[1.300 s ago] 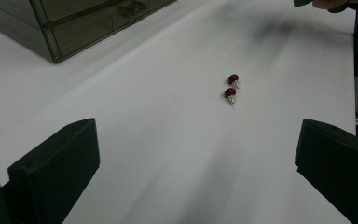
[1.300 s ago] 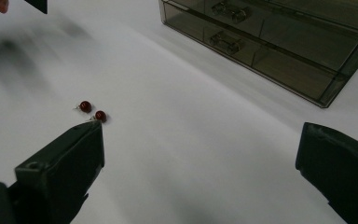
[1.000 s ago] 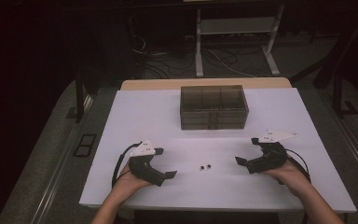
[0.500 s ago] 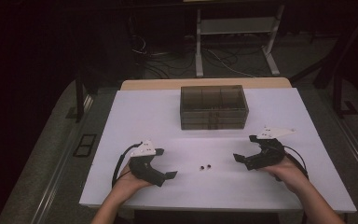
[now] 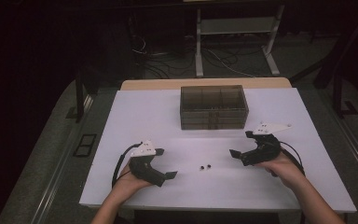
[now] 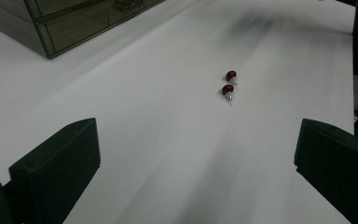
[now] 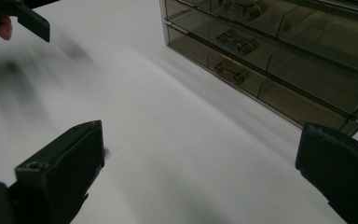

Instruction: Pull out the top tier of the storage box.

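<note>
Two beads (image 5: 205,166) between the grippers are mere specks in the high view, colour unreadable there. Ahead of the right gripper (image 7: 200,177) the drawer box (image 7: 279,51) is cut off at top and right edges, its contents too murky to identify

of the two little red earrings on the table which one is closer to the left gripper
The earring on the left in the high view; its twin lies just beyond it, toward the right gripper. In the left gripper view it is the lower one.

On the table (image 5: 121,116), the drawer box (image 5: 213,106) is set at twelve o'clock, two beads (image 5: 205,166) are laid side by side near six, flanked by the left gripper (image 5: 170,175) at eight and the right gripper (image 5: 233,153) at four.
</note>
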The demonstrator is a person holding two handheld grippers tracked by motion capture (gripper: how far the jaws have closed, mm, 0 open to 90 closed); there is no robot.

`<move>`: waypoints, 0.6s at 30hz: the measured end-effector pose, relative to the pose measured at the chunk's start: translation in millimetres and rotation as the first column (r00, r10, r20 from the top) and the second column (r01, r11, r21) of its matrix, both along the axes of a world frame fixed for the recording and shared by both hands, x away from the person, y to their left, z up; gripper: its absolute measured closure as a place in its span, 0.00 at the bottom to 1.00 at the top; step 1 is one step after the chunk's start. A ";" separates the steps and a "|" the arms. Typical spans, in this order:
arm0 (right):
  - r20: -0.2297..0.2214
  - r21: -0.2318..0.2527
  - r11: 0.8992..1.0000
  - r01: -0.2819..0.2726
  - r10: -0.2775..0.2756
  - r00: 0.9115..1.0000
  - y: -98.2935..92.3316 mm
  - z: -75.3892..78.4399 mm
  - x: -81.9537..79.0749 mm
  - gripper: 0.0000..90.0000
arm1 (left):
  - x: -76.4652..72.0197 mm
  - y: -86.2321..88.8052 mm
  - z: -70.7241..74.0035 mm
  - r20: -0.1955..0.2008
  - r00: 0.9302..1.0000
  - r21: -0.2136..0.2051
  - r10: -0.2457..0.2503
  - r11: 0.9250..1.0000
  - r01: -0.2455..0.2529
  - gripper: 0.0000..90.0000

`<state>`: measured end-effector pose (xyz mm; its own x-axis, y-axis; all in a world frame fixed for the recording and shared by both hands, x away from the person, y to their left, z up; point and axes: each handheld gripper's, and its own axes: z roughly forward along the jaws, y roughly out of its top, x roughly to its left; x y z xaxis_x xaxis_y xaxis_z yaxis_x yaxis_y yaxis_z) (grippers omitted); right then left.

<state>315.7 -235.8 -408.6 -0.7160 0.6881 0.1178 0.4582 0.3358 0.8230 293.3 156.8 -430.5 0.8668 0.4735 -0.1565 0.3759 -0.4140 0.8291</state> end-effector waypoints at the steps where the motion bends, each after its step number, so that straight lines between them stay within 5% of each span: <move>1: 0.001 -0.002 1.000 -0.003 0.003 1.000 0.8 0.4 0.9 0.01 | 0.0 0.0 0.0 0.000 1.000 0.001 0.000 1.000 0.000 0.00; 18: 0.007 0.011 1.000 -0.003 0.003 1.000 8.9 4.2 12.5 0.01 | -0.3 -0.4 -0.3 -0.001 1.000 0.000 0.002 1.000 -0.002 0.00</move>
<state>328.3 -226.9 -404.5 -0.7187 0.6847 0.1207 0.4516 0.3278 0.8298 293.0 156.4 -430.8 0.8658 0.4750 -0.1571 0.3773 -0.4135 0.8287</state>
